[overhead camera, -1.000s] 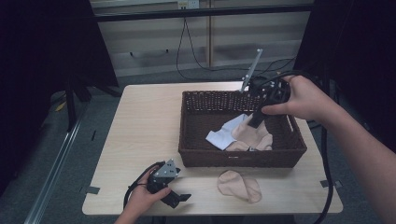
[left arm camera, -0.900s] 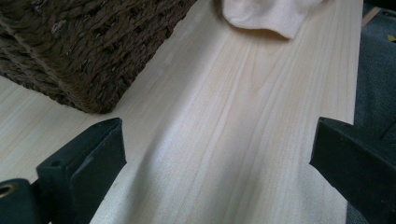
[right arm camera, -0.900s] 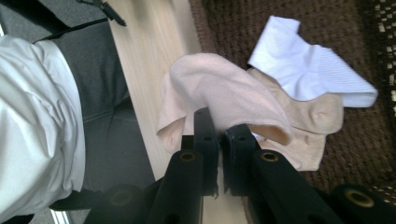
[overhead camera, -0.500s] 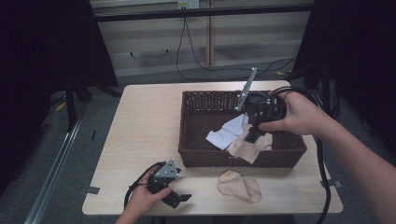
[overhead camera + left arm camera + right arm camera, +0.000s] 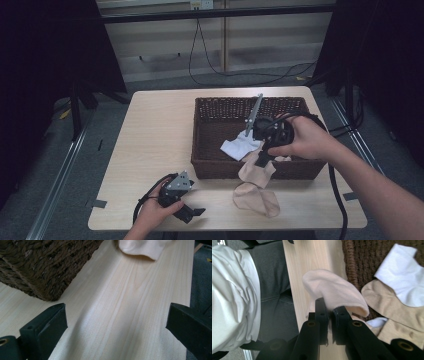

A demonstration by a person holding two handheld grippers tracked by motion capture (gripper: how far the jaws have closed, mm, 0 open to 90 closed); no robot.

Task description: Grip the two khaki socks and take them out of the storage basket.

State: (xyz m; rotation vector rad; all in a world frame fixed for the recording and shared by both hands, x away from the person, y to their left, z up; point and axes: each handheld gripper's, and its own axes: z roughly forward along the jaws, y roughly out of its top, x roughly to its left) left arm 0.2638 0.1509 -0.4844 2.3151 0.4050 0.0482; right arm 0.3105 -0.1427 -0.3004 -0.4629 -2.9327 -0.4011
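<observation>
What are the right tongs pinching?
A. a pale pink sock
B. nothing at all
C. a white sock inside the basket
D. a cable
A: in the right gripper view the right tongs are closed on the pale pink sock, which hangs over the table edge beside the basket; the white sock lies free inside.

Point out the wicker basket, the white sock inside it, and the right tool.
wicker basket (image 5: pixel 235 169): high view, front wall.
white sock (image 5: pixel 239 147): high view, middle of the fabric.
right tool (image 5: pixel 329 308): right gripper view, between its tips, clamped on the pale sock (image 5: pixel 334 291).
</observation>
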